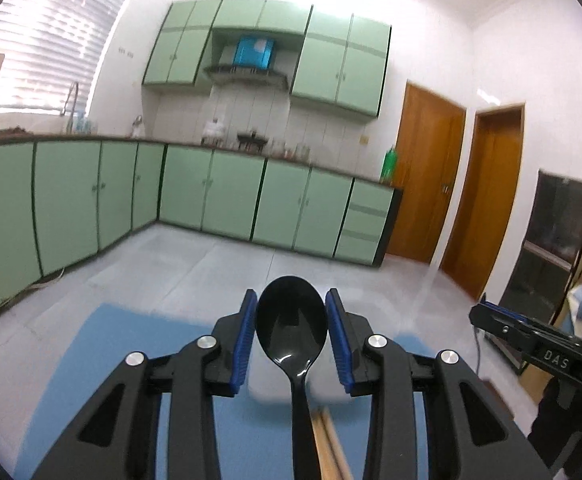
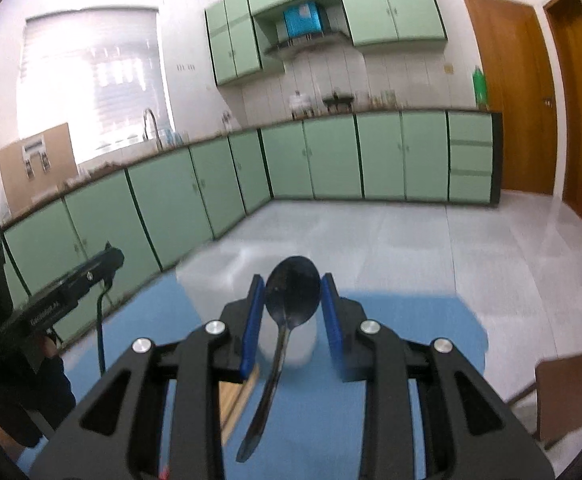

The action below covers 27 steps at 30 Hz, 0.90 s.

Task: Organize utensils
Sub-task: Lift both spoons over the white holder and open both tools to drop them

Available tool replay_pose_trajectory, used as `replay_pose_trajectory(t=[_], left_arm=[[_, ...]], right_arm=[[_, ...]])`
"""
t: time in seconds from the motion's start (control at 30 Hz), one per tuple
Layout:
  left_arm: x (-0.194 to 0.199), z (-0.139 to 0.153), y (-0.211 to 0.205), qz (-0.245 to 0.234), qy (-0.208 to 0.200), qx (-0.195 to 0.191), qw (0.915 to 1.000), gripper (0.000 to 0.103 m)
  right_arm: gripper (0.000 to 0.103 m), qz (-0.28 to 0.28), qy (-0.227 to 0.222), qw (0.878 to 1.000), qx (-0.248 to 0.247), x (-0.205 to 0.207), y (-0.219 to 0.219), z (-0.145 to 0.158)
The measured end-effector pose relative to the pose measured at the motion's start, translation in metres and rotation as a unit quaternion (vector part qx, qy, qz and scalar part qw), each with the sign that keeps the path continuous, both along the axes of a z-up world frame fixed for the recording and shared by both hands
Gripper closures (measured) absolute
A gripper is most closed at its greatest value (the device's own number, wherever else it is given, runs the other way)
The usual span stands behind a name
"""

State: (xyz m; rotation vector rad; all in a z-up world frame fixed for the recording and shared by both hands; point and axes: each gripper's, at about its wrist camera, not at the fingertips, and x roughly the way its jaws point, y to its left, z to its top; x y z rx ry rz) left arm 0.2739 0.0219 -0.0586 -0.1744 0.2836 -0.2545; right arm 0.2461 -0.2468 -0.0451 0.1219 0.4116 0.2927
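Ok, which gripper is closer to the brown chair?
Right. The brown chair sits just right of the right gripper; the left gripper is off on the opposite side.

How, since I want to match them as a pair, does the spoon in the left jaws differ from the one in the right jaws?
The left spoon has a handle running straight down the picture, while the right spoon slants to the lower left. The left spoon's handle end is out of frame, but the right spoon's tip shows over the blue mat. Both are black, with the bowl between the jaws.
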Motion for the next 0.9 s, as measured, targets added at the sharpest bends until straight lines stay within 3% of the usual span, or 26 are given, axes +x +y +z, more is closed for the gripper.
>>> replay_pose_trajectory(t=[0.17, 0.33, 0.5, 0.73, 0.8, 0.9], left_arm=[[0.043, 0.042, -0.004, 0.008, -0.047, -0.022, 0.9986, 0.068], [0.104, 0.049, -0.010, 0.027, -0.054, -0.023, 0.9979, 0.068], [0.144, 0.030, -0.015, 0.030, -0.035, -0.017, 0.9988, 0.068], [0.155, -0.001, -0.009, 0.017, 0.008, -0.026, 0.9995, 0.065], [0.150, -0.004, -0.006, 0.016, 0.009, -0.026, 0.9995, 0.062], [0.137, 0.001, -0.003, 0.015, 0.005, -0.020, 0.9997, 0.058]], right_arm=[[0.075, -0.022, -0.067, 0.998, 0.003, 0.050, -0.003, 0.042], [0.075, -0.061, -0.090, 0.994, -0.006, 0.107, 0.003, 0.052], [0.075, -0.083, -0.074, 0.992, -0.051, 0.149, 0.018, 0.027], [0.074, -0.054, -0.029, 0.996, -0.071, 0.153, 0.036, -0.014], [0.071, -0.054, -0.027, 0.996, -0.069, 0.142, 0.040, -0.019], [0.057, -0.064, -0.021, 0.996, -0.059, 0.128, 0.036, -0.020]])
